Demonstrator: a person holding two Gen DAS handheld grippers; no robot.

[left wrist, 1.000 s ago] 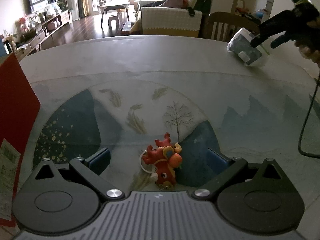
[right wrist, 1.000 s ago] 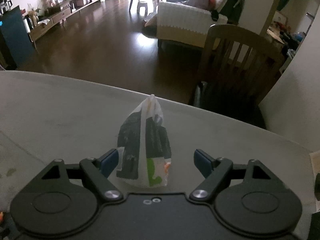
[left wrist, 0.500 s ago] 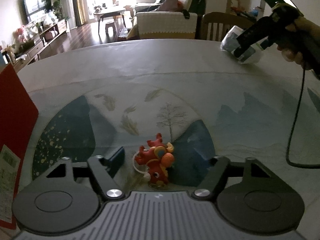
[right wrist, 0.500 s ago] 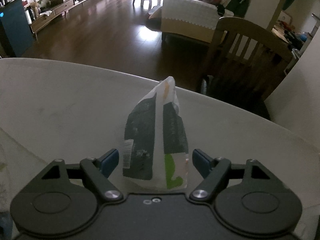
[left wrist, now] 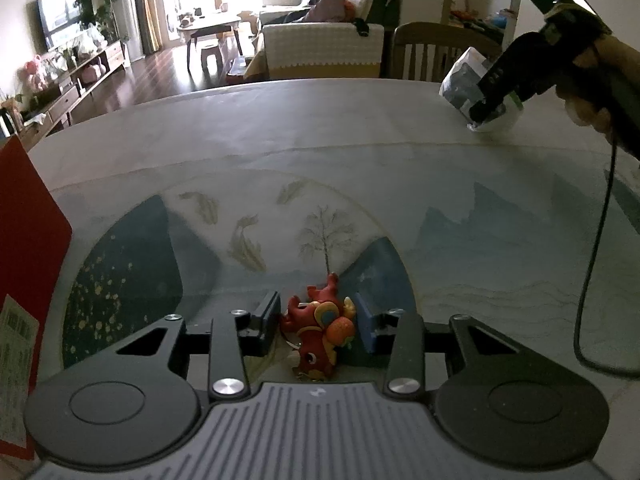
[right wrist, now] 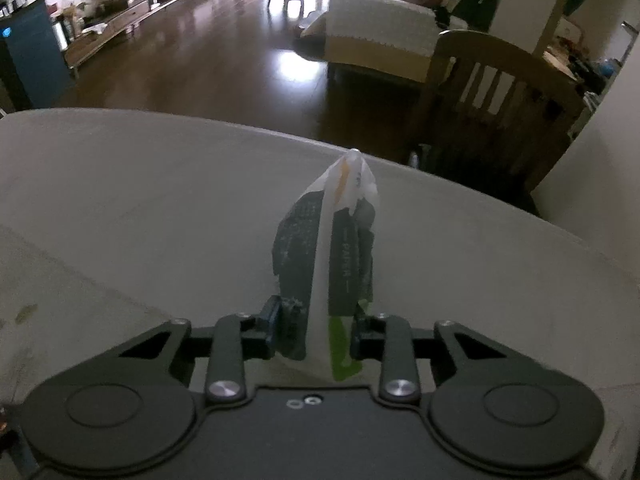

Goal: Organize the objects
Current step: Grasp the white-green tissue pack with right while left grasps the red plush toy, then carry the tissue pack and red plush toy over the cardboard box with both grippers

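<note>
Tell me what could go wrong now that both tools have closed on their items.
The red toy lies on its side between the left tool's fingers, which press its uneven body; it might twist or slip when lifted. The tissue pack is soft, and the right tool pinches only its lower end, so it could sag or slide out. The right tool's cable trails over the table and might snag.

At the top of your left-wrist frame you see a sofa (left wrist: 324,50) with a wooden chair (left wrist: 436,50) to its right. A television (left wrist: 66,14) sits upper left, a red card (left wrist: 28,248) at the left edge, a painted tabletop (left wrist: 280,168) across the middle.
</note>
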